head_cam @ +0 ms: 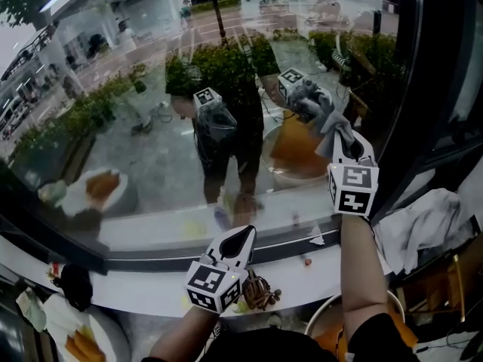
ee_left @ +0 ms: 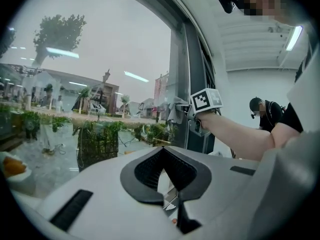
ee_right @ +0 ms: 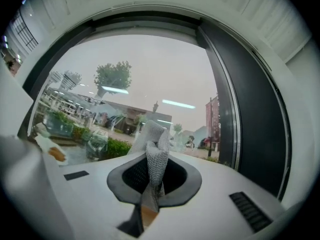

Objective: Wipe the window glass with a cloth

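The window glass (head_cam: 151, 127) fills most of the head view and mirrors the person and both grippers. My right gripper (head_cam: 349, 155) is raised at the glass's right side, shut on a grey cloth (head_cam: 334, 125) whose bunched end touches the pane. In the right gripper view the mesh cloth (ee_right: 154, 151) sticks up from between the jaws of the right gripper (ee_right: 154, 171), close to the glass (ee_right: 140, 84). My left gripper (head_cam: 240, 237) hangs low over the sill, shut and holding nothing. The left gripper (ee_left: 163, 153) looks toward the right gripper (ee_left: 192, 109) and cloth (ee_left: 176, 109).
A dark window frame (head_cam: 411, 111) borders the glass on the right. The white sill (head_cam: 143, 285) carries a small brown object (head_cam: 259, 291). A crumpled white cloth (head_cam: 423, 225) lies at the right. A plate of food (head_cam: 75, 342) sits bottom left. A person (ee_left: 265, 115) stands behind.
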A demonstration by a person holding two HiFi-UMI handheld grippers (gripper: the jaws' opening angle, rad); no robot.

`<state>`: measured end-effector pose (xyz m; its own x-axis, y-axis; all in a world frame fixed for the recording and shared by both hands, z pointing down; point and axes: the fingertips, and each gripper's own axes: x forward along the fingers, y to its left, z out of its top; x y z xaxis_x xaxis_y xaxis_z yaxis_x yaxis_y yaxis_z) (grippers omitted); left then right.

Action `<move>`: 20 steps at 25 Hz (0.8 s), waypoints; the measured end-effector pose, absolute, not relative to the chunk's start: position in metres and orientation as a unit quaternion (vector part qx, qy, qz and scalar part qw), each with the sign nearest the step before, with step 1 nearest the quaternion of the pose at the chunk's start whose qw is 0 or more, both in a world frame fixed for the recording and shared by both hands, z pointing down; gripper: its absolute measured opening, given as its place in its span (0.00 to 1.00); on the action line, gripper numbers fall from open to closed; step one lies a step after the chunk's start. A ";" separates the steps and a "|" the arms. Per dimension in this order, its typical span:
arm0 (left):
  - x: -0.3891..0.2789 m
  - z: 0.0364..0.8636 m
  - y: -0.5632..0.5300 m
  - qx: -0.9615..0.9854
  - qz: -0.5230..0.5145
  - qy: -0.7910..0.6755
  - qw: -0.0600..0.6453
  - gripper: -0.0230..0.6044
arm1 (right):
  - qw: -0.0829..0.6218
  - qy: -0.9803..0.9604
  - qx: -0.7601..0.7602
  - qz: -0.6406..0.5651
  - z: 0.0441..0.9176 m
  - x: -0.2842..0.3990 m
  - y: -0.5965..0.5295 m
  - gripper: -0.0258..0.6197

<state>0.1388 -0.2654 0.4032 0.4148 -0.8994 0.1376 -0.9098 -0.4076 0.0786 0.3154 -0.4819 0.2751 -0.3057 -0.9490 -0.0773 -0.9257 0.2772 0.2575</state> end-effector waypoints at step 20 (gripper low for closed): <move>-0.032 0.444 -0.074 0.758 0.000 -0.642 0.117 0.05 | 0.025 -0.923 0.383 0.018 0.388 0.105 -0.231 0.10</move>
